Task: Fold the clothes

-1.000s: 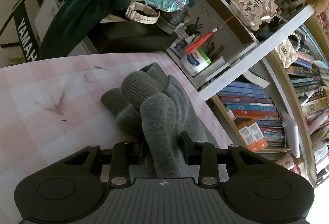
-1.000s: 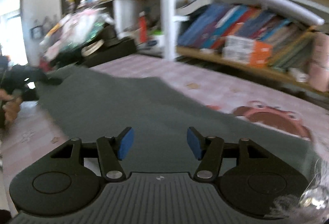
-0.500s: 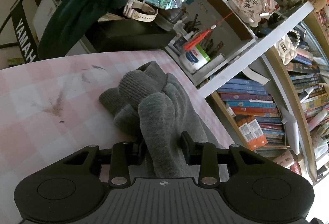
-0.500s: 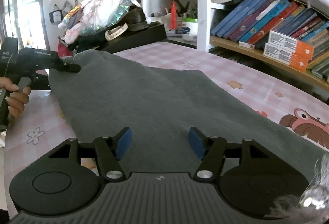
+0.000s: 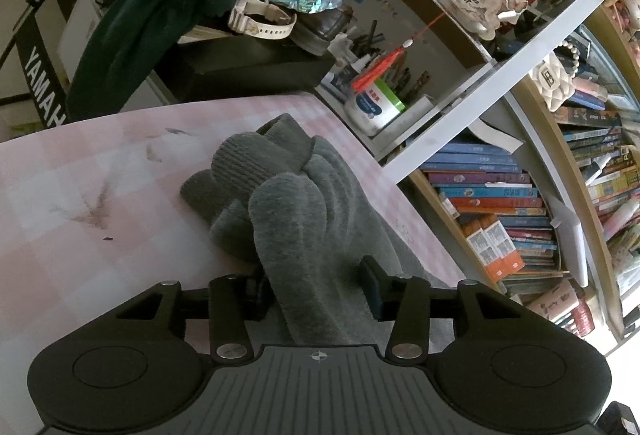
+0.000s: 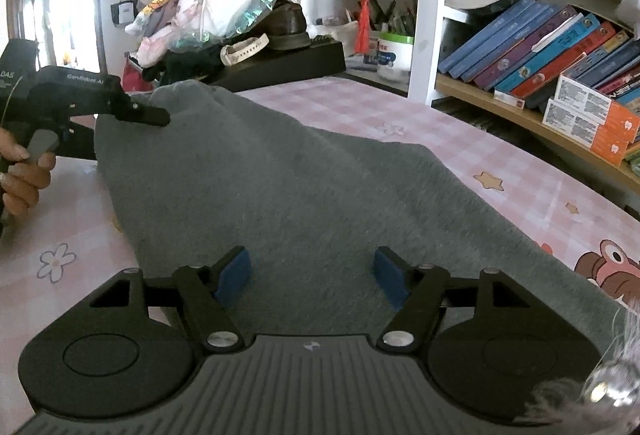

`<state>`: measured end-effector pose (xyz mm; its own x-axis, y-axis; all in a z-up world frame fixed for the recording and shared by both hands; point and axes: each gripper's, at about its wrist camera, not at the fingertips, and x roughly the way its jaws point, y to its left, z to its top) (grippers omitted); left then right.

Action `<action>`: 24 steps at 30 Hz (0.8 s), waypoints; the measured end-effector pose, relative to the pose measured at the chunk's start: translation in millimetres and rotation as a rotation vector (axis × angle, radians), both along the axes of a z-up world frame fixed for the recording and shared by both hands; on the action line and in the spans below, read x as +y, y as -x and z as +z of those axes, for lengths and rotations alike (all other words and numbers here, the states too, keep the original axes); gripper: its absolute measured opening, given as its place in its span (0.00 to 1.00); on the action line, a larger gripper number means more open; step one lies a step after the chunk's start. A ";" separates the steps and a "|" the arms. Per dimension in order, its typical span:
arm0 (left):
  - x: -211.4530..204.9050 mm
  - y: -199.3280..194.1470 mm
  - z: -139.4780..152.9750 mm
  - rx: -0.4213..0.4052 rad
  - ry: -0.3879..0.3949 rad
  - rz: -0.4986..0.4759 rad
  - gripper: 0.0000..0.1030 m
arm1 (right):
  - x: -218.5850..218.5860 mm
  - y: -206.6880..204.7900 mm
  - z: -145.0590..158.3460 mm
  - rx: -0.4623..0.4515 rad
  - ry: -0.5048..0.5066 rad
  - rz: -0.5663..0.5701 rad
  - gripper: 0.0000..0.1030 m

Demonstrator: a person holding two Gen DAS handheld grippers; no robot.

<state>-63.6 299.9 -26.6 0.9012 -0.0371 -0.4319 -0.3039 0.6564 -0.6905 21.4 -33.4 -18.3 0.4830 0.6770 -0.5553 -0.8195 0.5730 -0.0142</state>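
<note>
A grey knitted garment (image 6: 300, 187) lies spread over the pink checked table (image 6: 68, 231). One end of it is bunched into thick folds (image 5: 288, 195) in the left wrist view. My left gripper (image 5: 314, 287) is shut on that bunch, and a roll of fabric fills the gap between its fingers. In the right wrist view the left gripper (image 6: 154, 117) sits at the garment's raised far-left corner, held by a person's hand (image 6: 24, 175). My right gripper (image 6: 312, 271) hovers open just above the middle of the cloth, with nothing between its blue pads (image 6: 236, 271).
A curved bookshelf (image 6: 560, 47) full of books runs along the table's right side. A black box (image 6: 280, 67) piled with clothes, a shoe and a watch stands at the far end. A pen pot (image 5: 372, 107) and a white shelf post (image 5: 480, 95) are close by.
The right wrist view has swung and steadied over the spread garment, which now looks nearer. The left gripper's fingers stand slightly wider around the bunched fabric.
</note>
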 end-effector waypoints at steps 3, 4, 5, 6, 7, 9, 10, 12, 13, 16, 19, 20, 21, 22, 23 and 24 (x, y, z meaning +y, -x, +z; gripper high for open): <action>-0.2 0.1 0.2 0.002 0.001 0.001 0.45 | -0.4 1.3 -0.8 -0.005 0.004 0.005 0.68; -0.3 0.0 0.3 0.002 0.002 0.001 0.45 | -0.8 1.7 -0.7 -0.005 0.003 0.006 0.68; -0.1 -0.3 0.6 0.003 0.005 0.003 0.45 | -2.2 2.1 -0.4 -0.005 0.000 0.006 0.68; 0.0 -0.6 0.7 0.003 0.006 0.004 0.45 | -3.8 2.0 -0.6 -0.002 0.000 0.006 0.68; 0.2 -0.8 0.6 0.003 0.006 0.005 0.45 | -5.5 1.9 -0.8 0.001 0.001 0.005 0.68; -0.1 -1.5 0.5 0.002 0.006 0.009 0.42 | -8.8 1.7 -1.1 0.006 0.002 0.004 0.68; -0.4 -1.8 0.4 0.002 0.005 0.012 0.41 | -10.4 1.7 -1.3 0.009 0.003 0.003 0.68; -0.3 -1.9 -0.5 0.005 0.005 0.024 0.37 | -13.7 1.5 -1.7 0.015 0.005 0.002 0.68; -1.0 -1.9 0.0 0.005 0.001 0.031 0.34 | -15.3 1.4 -1.8 0.017 0.005 0.001 0.68; -6.8 0.1 8.9 -0.018 -0.041 0.039 0.21 | -15.2 2.5 -2.5 0.019 0.011 0.001 0.69; -14.5 1.5 19.4 -0.043 -0.093 0.041 0.19 | -16.1 0.4 -2.9 0.033 0.008 0.002 0.69; -22.1 0.5 27.4 -0.054 -0.139 0.027 0.18 | -16.2 -0.1 -3.2 0.036 0.006 0.002 0.70; -29.7 -0.5 35.5 -0.065 -0.185 0.012 0.18 | -16.4 -0.4 -3.3 0.038 0.005 0.002 0.70; -37.3 -1.5 43.5 -0.076 -0.230 -0.002 0.18 | -16.4 -0.5 -3.4 0.038 0.005 0.002 0.70; -44.9 -2.5 51.5 -0.088 -0.276 -0.016 0.17 | -16.3 -0.9 -3.5 0.038 0.005 0.002 0.70; -53.2 -3.4 59.4 -0.100 -0.325 -0.034 0.17 | -16.5 -1.3 -3.5 0.040 0.004 0.002 0.70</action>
